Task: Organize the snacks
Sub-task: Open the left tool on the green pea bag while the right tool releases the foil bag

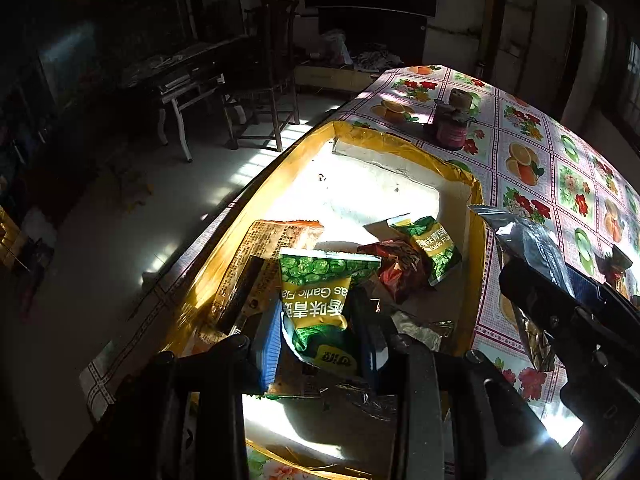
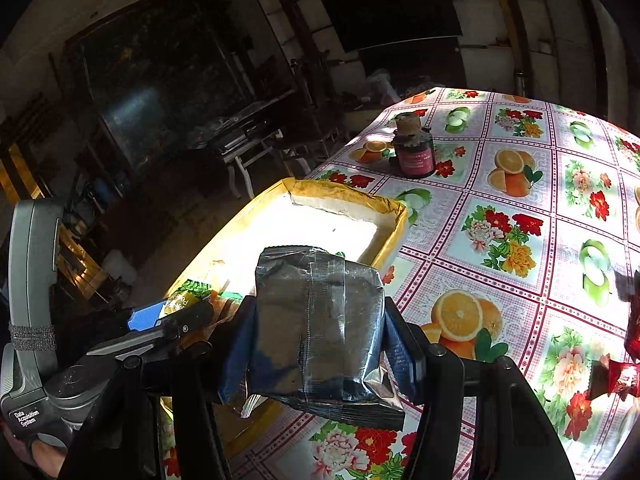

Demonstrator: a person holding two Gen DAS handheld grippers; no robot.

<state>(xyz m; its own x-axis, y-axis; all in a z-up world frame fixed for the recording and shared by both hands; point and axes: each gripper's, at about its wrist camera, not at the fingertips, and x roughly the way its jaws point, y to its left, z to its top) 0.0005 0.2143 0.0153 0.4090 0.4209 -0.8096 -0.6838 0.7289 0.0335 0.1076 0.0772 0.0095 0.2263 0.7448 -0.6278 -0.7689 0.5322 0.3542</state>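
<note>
two grippers work at a yellow-edged tray (image 1: 400, 144) on the floral tablecloth (image 2: 500, 240). left gripper (image 1: 320, 344) sits low inside the tray's near end, fingers apart either side of a green pea packet (image 1: 320, 300) that lies among other snacks; whether they press it, cannot tell. placement there suggests a packet being set down or released. right gripper (image 2: 320, 332) is clenched on a silver pouch (image 2: 320, 320), held upright above the tray's near right rim, likely queued for the same tray. loose red wrappers (image 2: 624, 360) remain on the cloth at right. a dark jar (image 2: 414, 152) stands far off, apart from the sorting.
</note>
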